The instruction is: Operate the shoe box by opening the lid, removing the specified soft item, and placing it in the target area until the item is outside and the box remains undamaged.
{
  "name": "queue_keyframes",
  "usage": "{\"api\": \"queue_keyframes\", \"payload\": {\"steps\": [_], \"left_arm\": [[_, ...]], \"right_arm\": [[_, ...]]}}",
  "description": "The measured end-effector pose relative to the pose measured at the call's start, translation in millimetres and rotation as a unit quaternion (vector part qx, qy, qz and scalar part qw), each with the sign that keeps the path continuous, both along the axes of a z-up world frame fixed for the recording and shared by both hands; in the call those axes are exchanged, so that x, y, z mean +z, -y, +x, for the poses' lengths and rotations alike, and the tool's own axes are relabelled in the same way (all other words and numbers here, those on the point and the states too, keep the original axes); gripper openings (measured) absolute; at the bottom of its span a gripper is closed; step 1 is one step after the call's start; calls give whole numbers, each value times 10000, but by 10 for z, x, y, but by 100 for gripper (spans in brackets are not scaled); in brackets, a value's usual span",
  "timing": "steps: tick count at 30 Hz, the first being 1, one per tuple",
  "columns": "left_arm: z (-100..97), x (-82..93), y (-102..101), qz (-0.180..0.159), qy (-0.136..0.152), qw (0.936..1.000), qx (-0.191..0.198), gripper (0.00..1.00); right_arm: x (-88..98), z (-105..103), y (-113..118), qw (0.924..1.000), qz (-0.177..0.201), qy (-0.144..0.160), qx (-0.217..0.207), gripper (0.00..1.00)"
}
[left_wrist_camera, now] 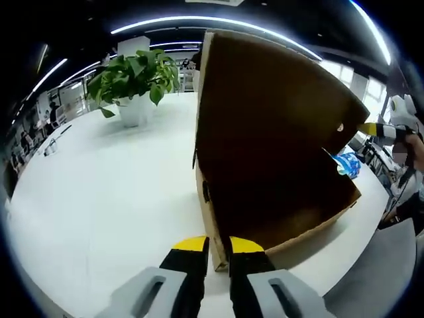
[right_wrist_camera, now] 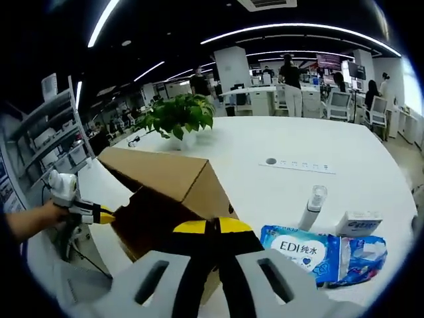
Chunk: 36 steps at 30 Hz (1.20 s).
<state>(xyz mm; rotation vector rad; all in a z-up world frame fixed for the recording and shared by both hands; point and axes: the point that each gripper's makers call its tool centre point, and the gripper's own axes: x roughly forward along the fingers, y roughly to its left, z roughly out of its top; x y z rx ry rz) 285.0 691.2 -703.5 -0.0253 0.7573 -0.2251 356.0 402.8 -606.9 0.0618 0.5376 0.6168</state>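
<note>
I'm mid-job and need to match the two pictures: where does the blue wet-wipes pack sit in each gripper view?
Left gripper view: the blue wet-wipes pack peeks out at right of centre, past the edge of the cardboard box.
Right gripper view: lower right, flat on the white table, beside the box.
Shared landmark: the potted plant beyond the box.

L hand-held gripper (left_wrist_camera: 219, 246) jaws nearly shut; R hand-held gripper (right_wrist_camera: 212, 226) jaws together.

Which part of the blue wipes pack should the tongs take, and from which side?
Probably from above, pinching the wipes pack across its short width: it lies flat on the table, leaving no gap to slide under, and it looks soft.
</note>
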Motion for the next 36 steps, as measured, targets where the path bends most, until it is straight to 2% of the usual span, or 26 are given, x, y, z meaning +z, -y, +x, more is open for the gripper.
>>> {"api": "queue_keyframes", "payload": {"steps": [2, 6, 11, 15, 20, 26, 36], "left_arm": [[-3, 29, -13, 24, 24, 10000, -20, 20], [13, 162, -51, 95, 203, 9997, -58, 21], [114, 415, -50, -51, 596, 9982, -44, 23], [194, 561, -72, 58, 796, 9968, -50, 25], [235, 724, -29, 148, 1032, 9942, -261, 26], [228, 801, 17, 187, 1190, 9915, -488, 27], [179, 733, 80, 271, 1095, 9906, -775, 28]], "right_arm": [[-26, -35, -1, 10000, 2, -26, 19, 2], [-58, -82, -1, 10000, -4, -18, 23, 3], [-128, -135, 3, 10000, -29, -66, 54, 3], [-207, -170, -3, 9999, -62, -140, 56, 4], [-271, -206, -29, 9997, -73, -203, 68, 4], [-366, -250, -63, 9994, -109, -288, 138, 2], [-446, -289, -101, 9983, -390, -48, 429, 6]]}}
